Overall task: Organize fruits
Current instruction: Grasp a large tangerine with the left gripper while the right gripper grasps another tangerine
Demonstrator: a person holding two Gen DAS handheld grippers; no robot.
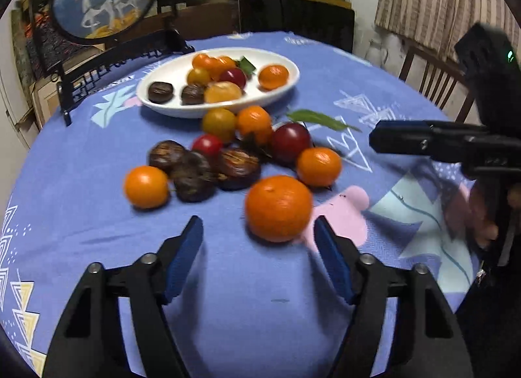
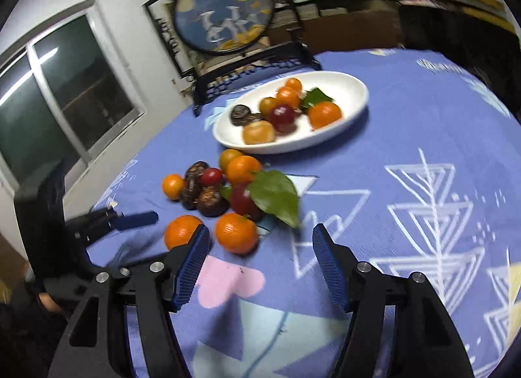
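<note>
Fruit lies loose on the blue tablecloth (image 1: 97,247), grouped short of the white oval dish (image 1: 286,85), which already holds several pieces.

Left side first. My left gripper (image 1: 259,238) has its jaws spread with nothing between the pads. The nearest tangerine (image 1: 278,208) sits just ahead of the fingertips and slightly toward the right-hand pad, on the cloth, apart from both pads. It is round, so I see no long axis to align with.

Right side next. My right gripper (image 2: 260,241) also has its jaws spread and holds nothing. A second tangerine (image 2: 236,233) lies just ahead of the gap, offset toward the left-hand pad. The nearest tangerine (image 2: 182,231) shows behind that same pad, partly covered.

I judge each gripper to be nearer its own tangerine. The dish (image 2: 351,124) stands beyond the pile, well apart from both grippers.
</note>
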